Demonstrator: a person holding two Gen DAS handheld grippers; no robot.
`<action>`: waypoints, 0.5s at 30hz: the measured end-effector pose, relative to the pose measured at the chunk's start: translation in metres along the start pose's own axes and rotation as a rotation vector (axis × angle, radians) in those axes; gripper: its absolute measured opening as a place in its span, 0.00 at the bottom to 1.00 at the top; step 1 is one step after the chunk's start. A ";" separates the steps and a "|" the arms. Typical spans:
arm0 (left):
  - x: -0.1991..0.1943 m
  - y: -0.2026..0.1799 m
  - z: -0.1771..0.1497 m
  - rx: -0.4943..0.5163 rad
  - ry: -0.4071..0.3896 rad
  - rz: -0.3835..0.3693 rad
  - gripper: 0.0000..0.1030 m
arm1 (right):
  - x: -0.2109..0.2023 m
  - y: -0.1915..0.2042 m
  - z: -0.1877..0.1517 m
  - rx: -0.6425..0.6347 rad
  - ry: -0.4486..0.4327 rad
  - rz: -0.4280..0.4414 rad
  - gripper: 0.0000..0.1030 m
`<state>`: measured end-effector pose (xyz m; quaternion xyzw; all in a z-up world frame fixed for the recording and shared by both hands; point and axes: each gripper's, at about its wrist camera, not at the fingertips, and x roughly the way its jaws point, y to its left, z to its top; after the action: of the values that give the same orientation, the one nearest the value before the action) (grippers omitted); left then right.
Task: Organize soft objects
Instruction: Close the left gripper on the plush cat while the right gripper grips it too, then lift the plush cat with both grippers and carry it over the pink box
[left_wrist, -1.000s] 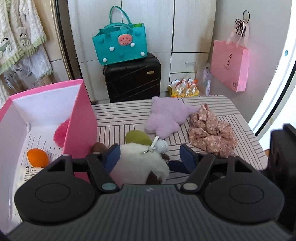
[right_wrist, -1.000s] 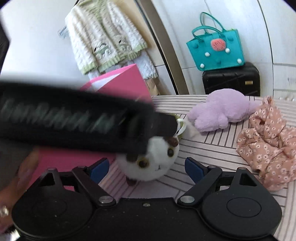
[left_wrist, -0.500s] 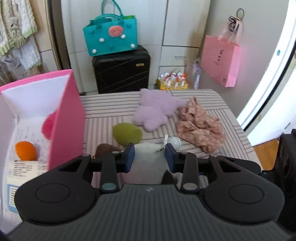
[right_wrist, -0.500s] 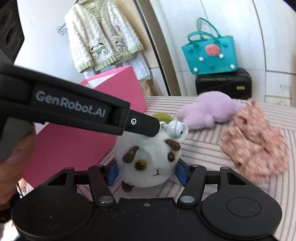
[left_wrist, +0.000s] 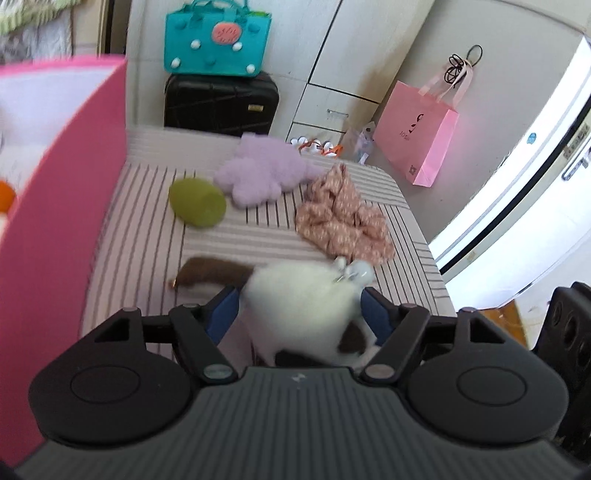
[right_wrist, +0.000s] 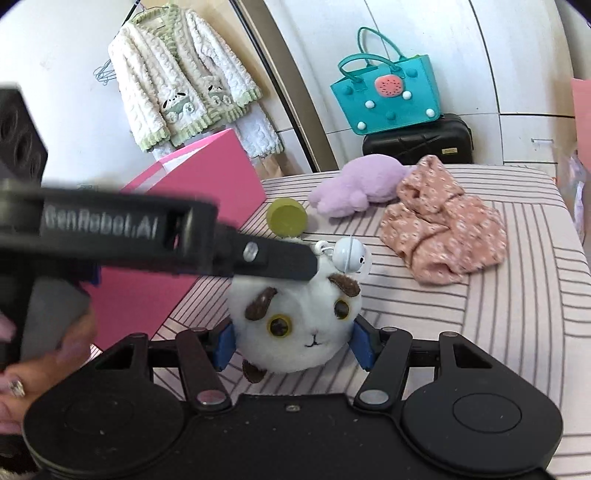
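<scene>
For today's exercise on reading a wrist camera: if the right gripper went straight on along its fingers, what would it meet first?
The right gripper already has the white plush cat between its pads, so that comes first. Beyond it, the line seems to lead across the striped table toward the olive-green sponge, though depth is uncertain.

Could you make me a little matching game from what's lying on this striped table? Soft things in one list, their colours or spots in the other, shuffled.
Things:
1. fuzzy star-shaped plush
2. egg-shaped sponge
3. floral scrunchie
4. cat plush

Descriptions:
A. white with brown patches, between the right gripper pads
B. olive green, next to the pink box
C. lilac, at the far end of the table
D. peach with small white flowers, crumpled

Pairs: 1-C, 2-B, 3-D, 4-A
</scene>
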<state>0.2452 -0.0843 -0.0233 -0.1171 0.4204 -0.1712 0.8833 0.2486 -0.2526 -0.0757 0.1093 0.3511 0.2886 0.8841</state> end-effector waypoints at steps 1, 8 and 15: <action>0.001 0.004 -0.005 -0.039 -0.007 -0.015 0.75 | -0.002 -0.002 -0.002 0.005 -0.001 0.000 0.64; 0.019 0.015 -0.020 -0.161 -0.005 -0.124 0.72 | -0.006 -0.003 -0.010 -0.003 -0.010 -0.008 0.65; 0.011 0.008 -0.036 -0.066 -0.073 -0.126 0.62 | -0.009 -0.003 -0.013 0.007 -0.004 -0.006 0.66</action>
<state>0.2249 -0.0838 -0.0557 -0.1783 0.3851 -0.2081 0.8812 0.2356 -0.2608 -0.0815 0.1119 0.3505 0.2845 0.8853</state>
